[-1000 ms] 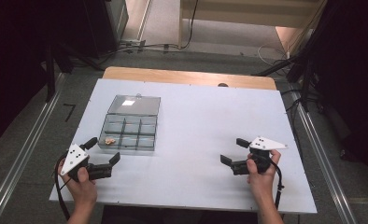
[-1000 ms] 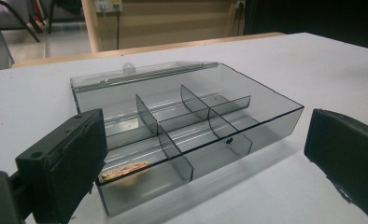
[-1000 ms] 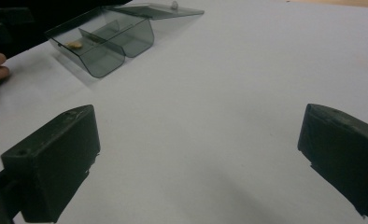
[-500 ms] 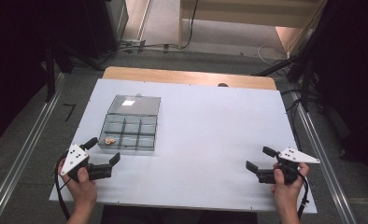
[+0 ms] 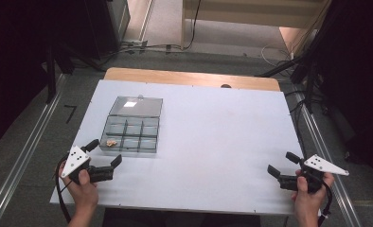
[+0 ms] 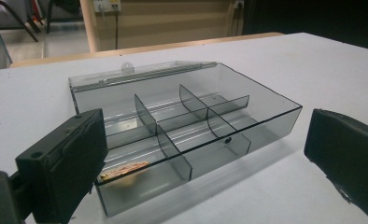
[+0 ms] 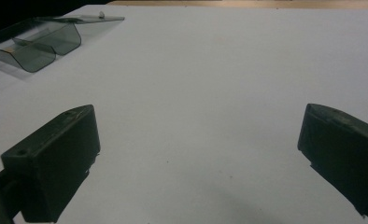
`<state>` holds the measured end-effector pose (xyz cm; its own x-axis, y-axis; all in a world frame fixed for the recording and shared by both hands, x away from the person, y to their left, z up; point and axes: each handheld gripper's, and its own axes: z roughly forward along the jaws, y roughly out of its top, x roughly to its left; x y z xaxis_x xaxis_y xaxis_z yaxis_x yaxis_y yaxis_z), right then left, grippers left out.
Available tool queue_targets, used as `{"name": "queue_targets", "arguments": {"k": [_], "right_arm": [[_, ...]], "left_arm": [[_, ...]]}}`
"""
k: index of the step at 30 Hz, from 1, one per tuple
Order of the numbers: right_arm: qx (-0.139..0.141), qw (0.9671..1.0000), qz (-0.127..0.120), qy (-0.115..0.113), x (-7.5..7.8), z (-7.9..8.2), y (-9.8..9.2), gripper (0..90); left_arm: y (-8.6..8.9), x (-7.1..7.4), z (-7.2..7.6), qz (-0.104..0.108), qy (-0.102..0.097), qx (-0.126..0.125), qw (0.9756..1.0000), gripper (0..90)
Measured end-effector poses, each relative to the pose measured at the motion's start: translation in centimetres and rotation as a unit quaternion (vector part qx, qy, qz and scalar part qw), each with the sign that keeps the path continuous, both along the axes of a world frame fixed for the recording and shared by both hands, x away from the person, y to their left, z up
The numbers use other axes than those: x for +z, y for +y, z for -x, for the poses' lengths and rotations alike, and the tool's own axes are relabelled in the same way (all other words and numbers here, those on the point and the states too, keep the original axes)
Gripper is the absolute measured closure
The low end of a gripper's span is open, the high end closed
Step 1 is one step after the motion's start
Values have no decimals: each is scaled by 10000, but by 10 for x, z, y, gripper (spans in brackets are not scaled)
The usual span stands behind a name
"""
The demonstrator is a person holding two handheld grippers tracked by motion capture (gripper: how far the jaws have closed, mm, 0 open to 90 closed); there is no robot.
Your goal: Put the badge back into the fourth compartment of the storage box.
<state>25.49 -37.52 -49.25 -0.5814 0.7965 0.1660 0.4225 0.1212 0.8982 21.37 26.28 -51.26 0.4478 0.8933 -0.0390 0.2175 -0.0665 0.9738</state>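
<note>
Your left gripper (image 5: 103, 152) sits in the lower left of the high view, right at the near corner of the smoky clear compartment box (image 5: 131, 126), and its jaws are spread wide with nothing between them. In the left gripper view the box (image 6: 187, 126) takes up the middle of the frame, lid (image 6: 140, 72) flipped open and lying back flat at the far side, dividers splitting it into small cells. There's one small tan piece (image 6: 123, 170) in the near cell at the lower left of that frame, close to your left jaw; in the high view it's the little light speck (image 5: 111, 142) in the box's bottom-left cell. I can't tell what it is, too small and a bit blurry.

Your right gripper (image 5: 281, 164) is way over at the lower right of the high view, near the table's (image 5: 213, 137) front edge, well apart from the box. Its jaws are also wide open and hold nothing. In the right gripper view you mostly get bare white tabletop (image 7: 210, 84) between the two jaws, with the box (image 7: 37, 39) poking in at the upper left corner of the frame.
</note>
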Motion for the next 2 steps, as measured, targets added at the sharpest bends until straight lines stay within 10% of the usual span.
{"name": "queue_targets", "arguments": {"k": [2], "right_arm": [[20, 10000, 29, 33, -2, -1, 1, 0]], "left_arm": [[0, 0, 0, 14, -4, 2, 10000, 0]]}}
